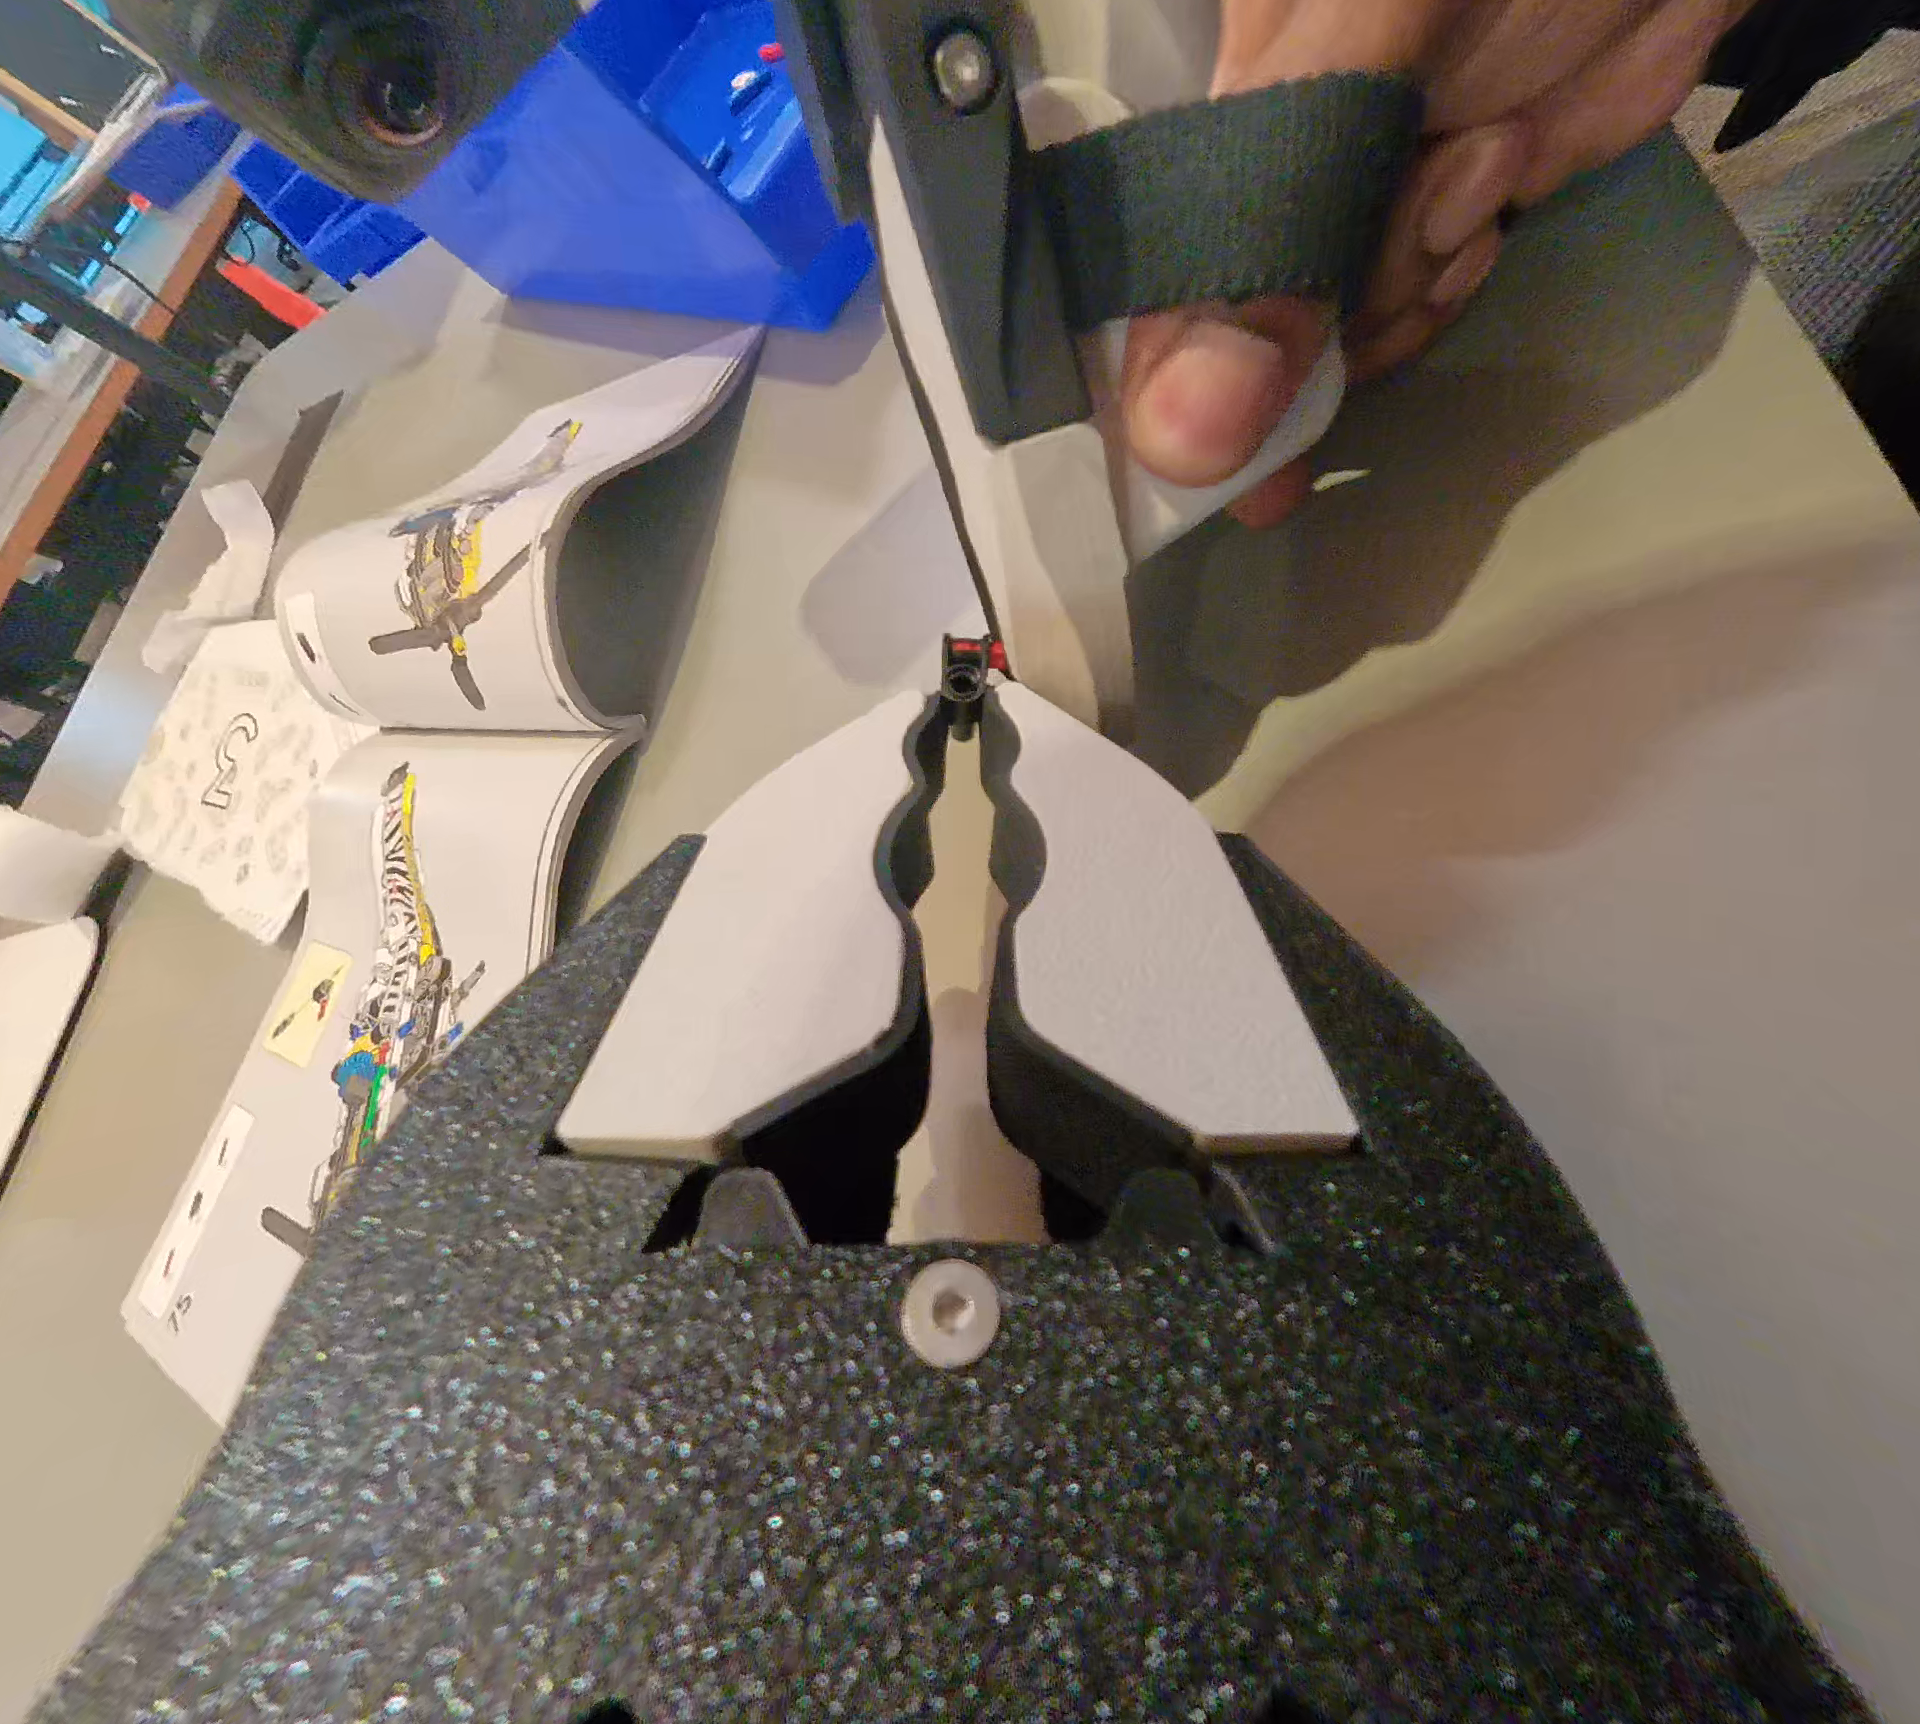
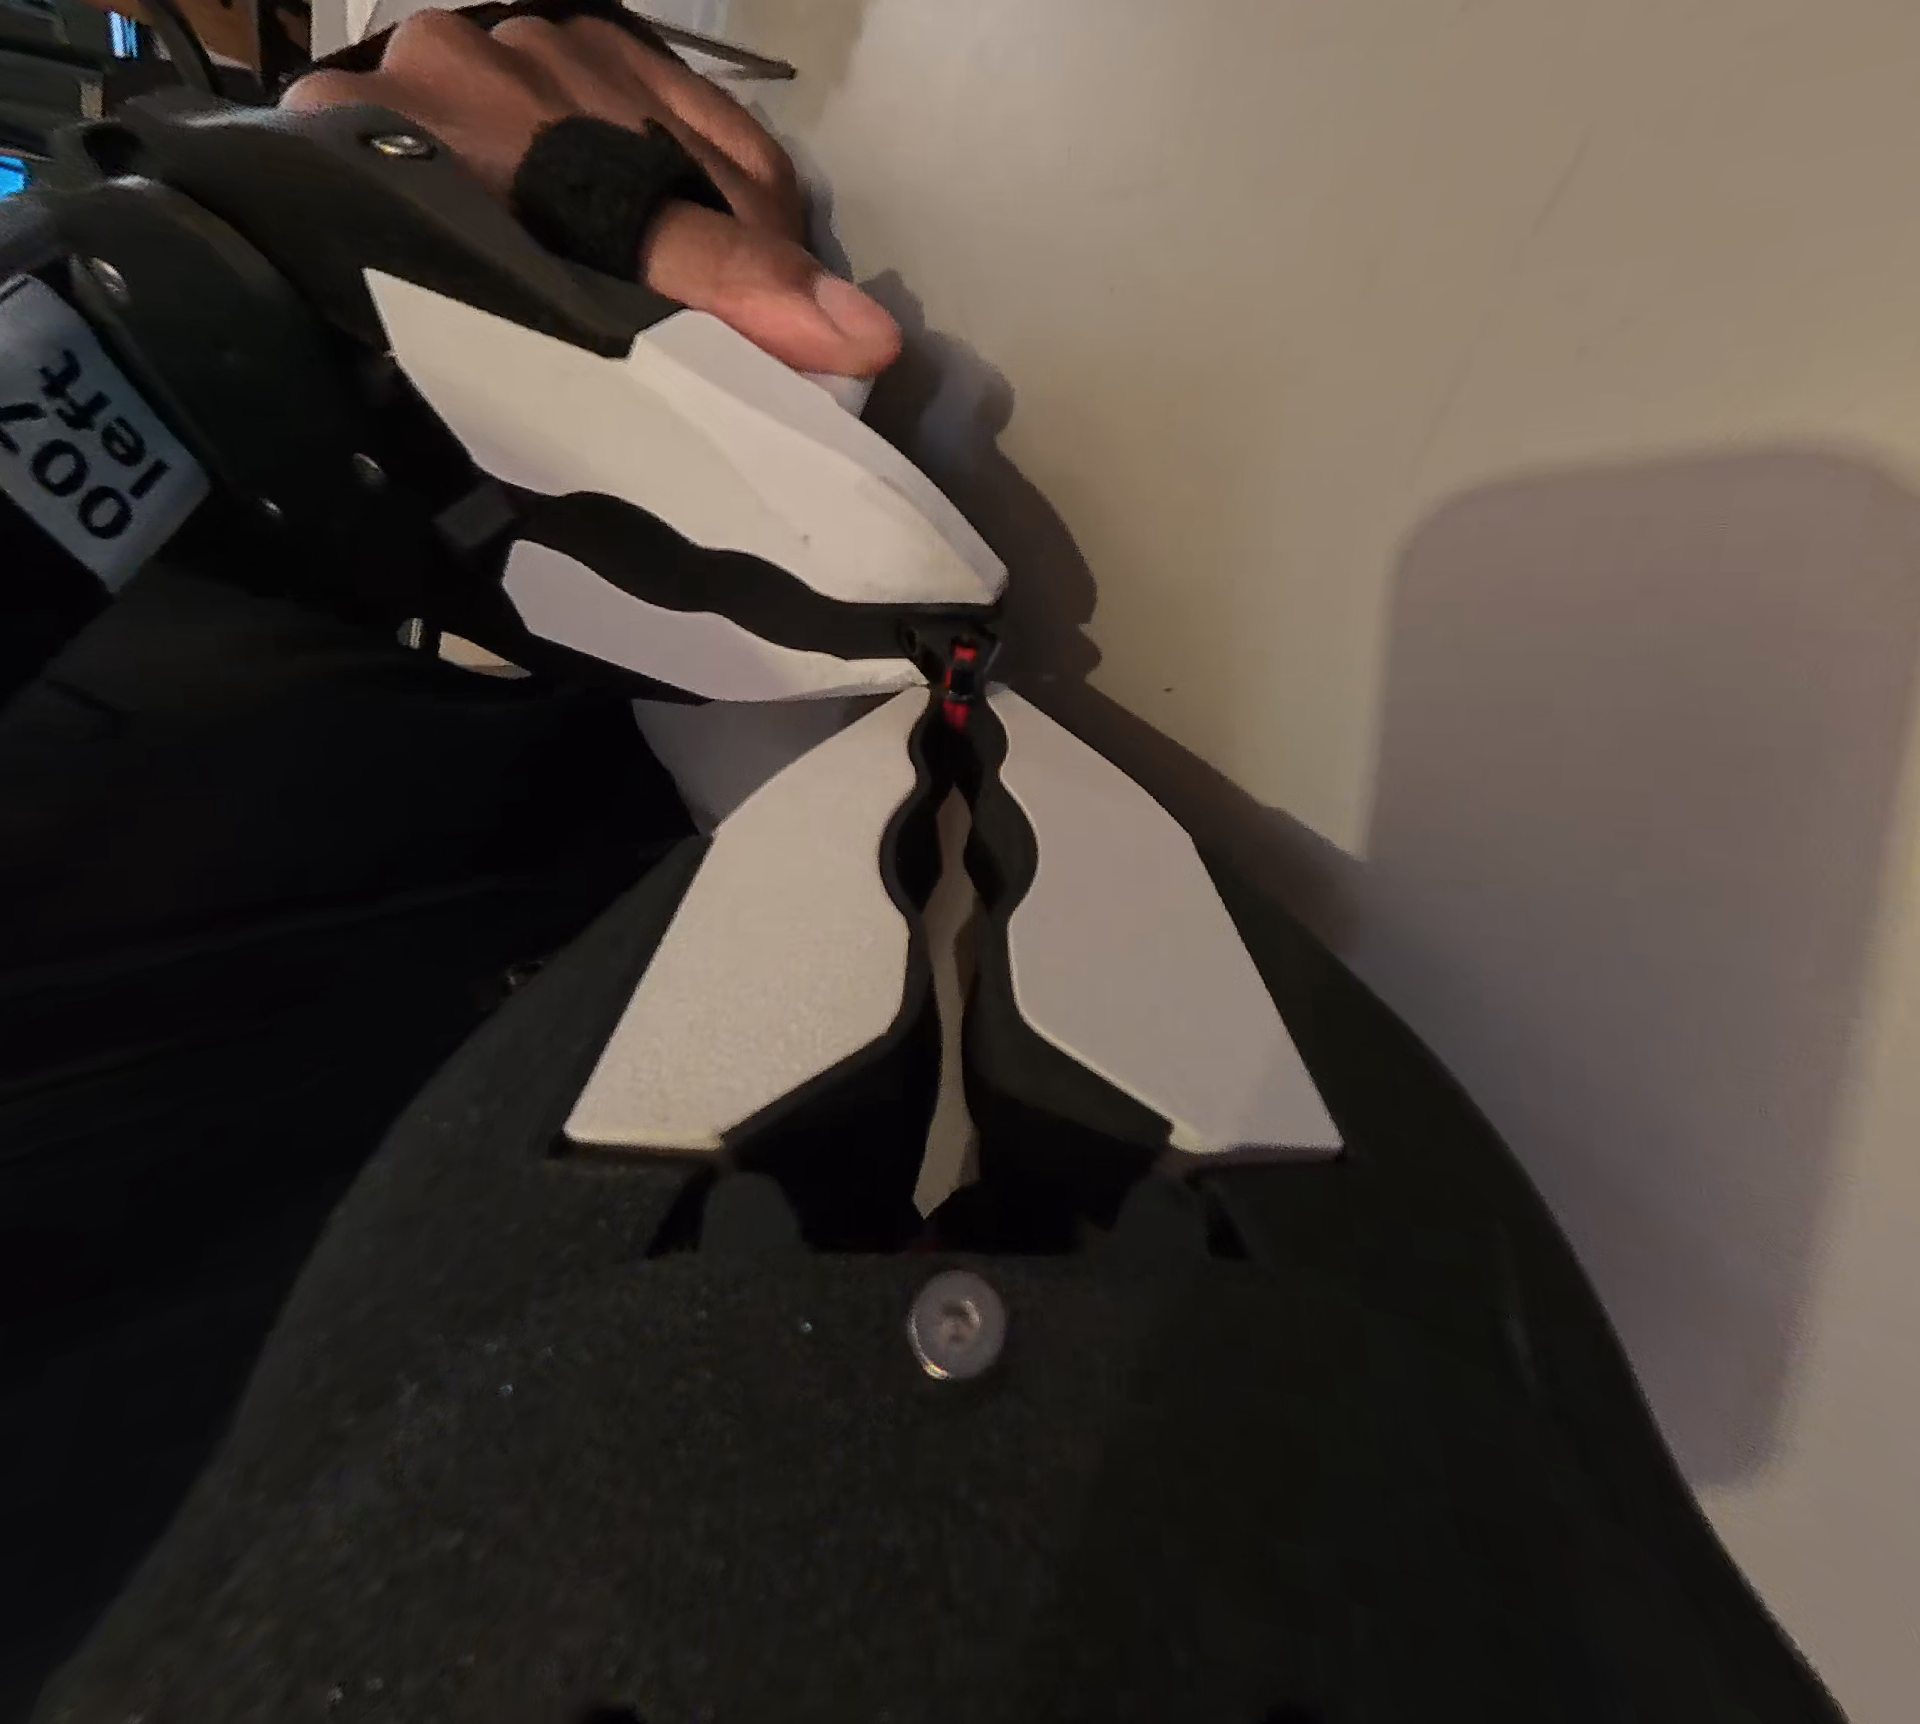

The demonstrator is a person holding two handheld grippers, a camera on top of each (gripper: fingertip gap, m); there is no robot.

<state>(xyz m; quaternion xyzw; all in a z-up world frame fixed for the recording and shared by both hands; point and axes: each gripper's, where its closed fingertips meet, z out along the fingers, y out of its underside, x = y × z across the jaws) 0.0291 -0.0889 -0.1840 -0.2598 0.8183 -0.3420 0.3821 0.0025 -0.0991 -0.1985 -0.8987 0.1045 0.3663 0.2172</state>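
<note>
Both grippers are meeting tip to tip above the pale worktop (image 1: pixel 1558 947), working on one tiny black and red plastic part (image 1: pixel 964 682). The left gripper (image 1: pixel 961 718) is pinching the black connector end of that part between its white fingertips (image 1: pixel 831 801), jaws drawn narrow, with the pads pressing on either side of it. The right gripper (image 2: pixel 956 724) is closing almost fully on the red end of the same small piece (image 2: pixel 958 677), its pads all but meeting around it. Each wrist view is showing the other gripper's white fingers coming in at an angle, with a person's hand (image 1: pixel 1455 116) strapped to the handle. As a judgement, the two halves appear to be pushed together already or nearly so; whether they are seated, the views are too small to tell. An open instruction booklet (image 1: pixel 436 635) is lying toward the worktop's left edge, and blue bins (image 1: pixel 623 168) are standing along its far edge.
</note>
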